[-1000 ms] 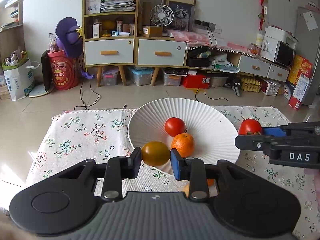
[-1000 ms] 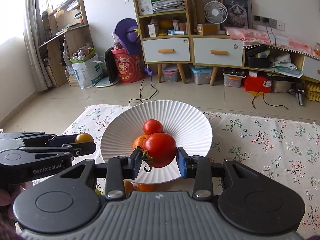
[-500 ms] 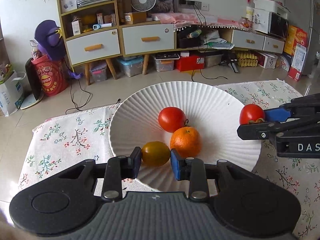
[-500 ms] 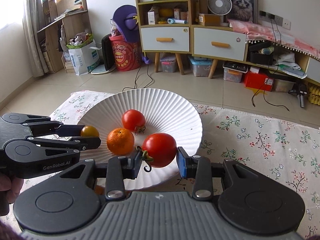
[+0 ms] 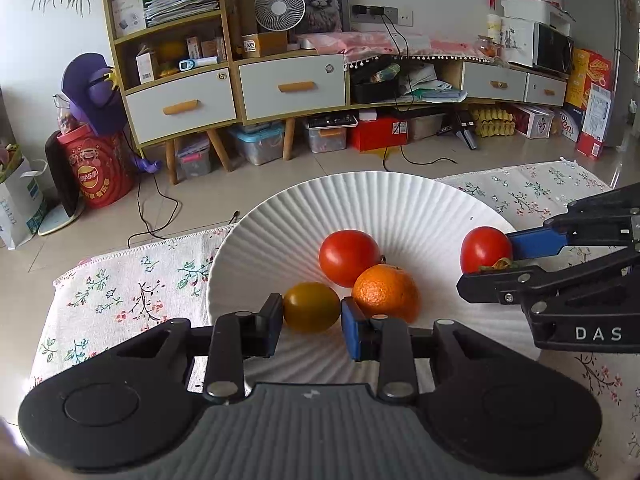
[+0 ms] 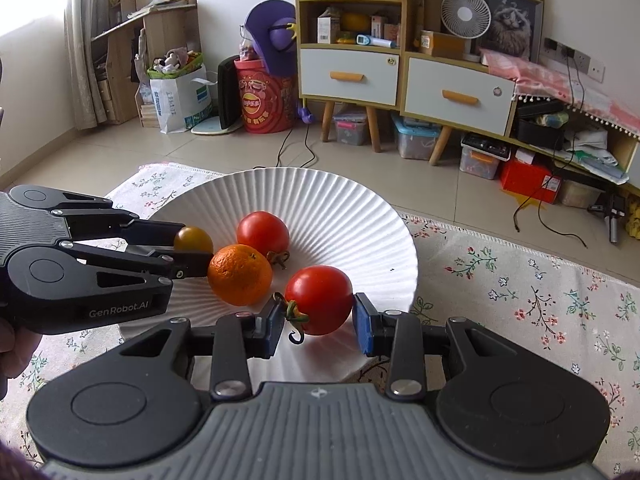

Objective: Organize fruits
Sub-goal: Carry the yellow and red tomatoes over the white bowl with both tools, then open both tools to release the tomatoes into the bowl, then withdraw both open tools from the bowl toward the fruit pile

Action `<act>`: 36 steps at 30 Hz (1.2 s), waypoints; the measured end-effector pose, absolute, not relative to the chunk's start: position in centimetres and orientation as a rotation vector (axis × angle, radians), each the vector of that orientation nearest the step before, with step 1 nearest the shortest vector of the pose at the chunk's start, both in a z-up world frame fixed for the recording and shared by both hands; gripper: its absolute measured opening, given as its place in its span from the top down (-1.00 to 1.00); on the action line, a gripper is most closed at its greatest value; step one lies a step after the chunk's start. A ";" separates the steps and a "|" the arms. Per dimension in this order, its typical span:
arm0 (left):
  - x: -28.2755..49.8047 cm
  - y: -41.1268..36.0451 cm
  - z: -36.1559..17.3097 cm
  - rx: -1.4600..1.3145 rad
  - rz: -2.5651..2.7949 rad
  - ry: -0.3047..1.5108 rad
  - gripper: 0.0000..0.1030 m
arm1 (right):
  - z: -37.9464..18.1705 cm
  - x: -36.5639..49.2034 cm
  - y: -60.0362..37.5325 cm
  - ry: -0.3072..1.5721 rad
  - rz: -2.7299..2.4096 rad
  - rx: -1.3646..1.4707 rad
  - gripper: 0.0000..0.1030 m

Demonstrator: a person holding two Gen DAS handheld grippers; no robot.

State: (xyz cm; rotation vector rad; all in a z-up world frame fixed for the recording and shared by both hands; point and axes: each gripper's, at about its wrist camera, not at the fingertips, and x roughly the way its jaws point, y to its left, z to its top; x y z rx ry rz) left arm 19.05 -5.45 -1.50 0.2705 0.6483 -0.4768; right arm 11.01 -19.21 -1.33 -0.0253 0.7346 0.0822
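A white ribbed plate (image 5: 400,200) (image 6: 344,200) sits on a floral cloth. A red tomato (image 5: 349,257) (image 6: 263,233) and an orange (image 5: 386,292) (image 6: 240,274) lie in its middle. My left gripper (image 5: 312,322) (image 6: 188,254) is shut on a yellow-brown tomato (image 5: 311,306) (image 6: 193,239), held over the plate's near left part beside the orange. My right gripper (image 6: 319,322) (image 5: 490,262) is shut on a second red tomato (image 6: 319,299) (image 5: 485,249) with a green stem, held over the plate's right side.
The floral cloth (image 5: 132,280) (image 6: 520,292) covers a low table; its far edge drops to a tiled floor. Cabinets with drawers (image 5: 294,84), a red tub (image 5: 98,168) and storage boxes stand at the back. A person's hand (image 6: 10,350) holds the left gripper.
Both grippers have come forward and lower over the plate, each still gripping its tomato. The plate and its two fruits now look closer and larger.
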 end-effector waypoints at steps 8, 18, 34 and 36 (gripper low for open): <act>19.1 -5.6 -1.6 0.265 -0.474 0.642 0.37 | -1.2 10.8 -19.3 0.733 0.090 -0.023 0.28; 18.0 -4.6 -0.3 0.231 -0.451 0.647 -0.14 | 0.1 9.6 -19.2 0.728 0.069 0.005 -0.14; 13.7 -0.9 2.4 0.162 -0.357 0.663 -0.79 | 3.0 6.0 -18.2 0.694 0.032 0.018 -0.77; 13.2 -0.4 2.6 0.143 -0.347 0.664 -0.88 | 3.2 5.5 -18.3 0.688 0.027 0.032 -0.79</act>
